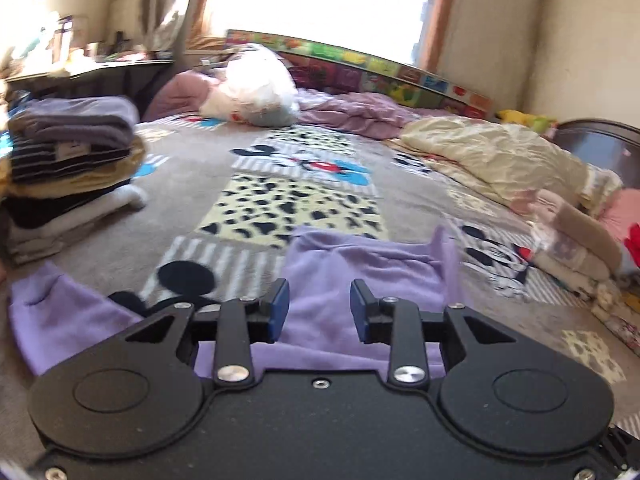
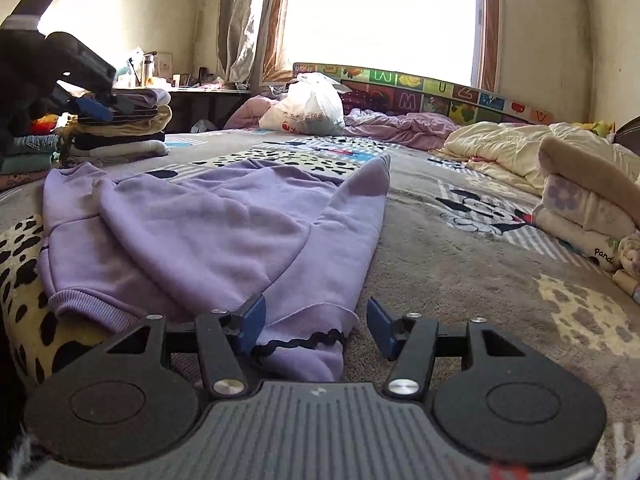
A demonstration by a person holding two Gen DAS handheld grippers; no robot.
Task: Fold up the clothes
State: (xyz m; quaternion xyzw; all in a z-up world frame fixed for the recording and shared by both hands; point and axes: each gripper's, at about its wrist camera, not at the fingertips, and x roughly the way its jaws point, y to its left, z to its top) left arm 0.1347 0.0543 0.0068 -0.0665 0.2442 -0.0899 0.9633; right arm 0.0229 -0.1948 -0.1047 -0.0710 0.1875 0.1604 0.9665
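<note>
One lilac sweatshirt [image 2: 208,224] lies spread on the patterned bed blanket [image 2: 460,240], and everything else is placed from it. Its two sleeves are folded in over the body, one crossing from the left, the other running up its right side to a cuff [image 2: 376,176] at the far end; the ribbed hem [image 2: 80,304] is at the near left, and a dark wavy trim [image 2: 304,340] edges the near corner. The right gripper [image 2: 316,326] sits low at that near corner with its two blue pads apart; the trimmed corner lies between them, against the left pad, while the right pad stands clear of the cloth, so nothing is pinched. The left gripper [image 1: 319,306] hovers above the sweatshirt [image 1: 360,272], its two blue pads parted with only cloth seen below the gap, nothing held; in the right wrist view it shows [image 2: 86,106] well to the sweatshirt's far left. Beyond the sweatshirt's far left corner stands one stack of folded clothes [image 2: 120,128]. Further back lies one white plastic bag [image 2: 308,108], with one pink quilt [image 2: 400,128] to its right. To the sweatshirt's right are one cream quilt [image 2: 504,144] and one pile of folded bedding [image 2: 588,208]. One alphabet play mat [image 2: 432,96] stands behind everything, under the one bright window [image 2: 380,16]
</note>
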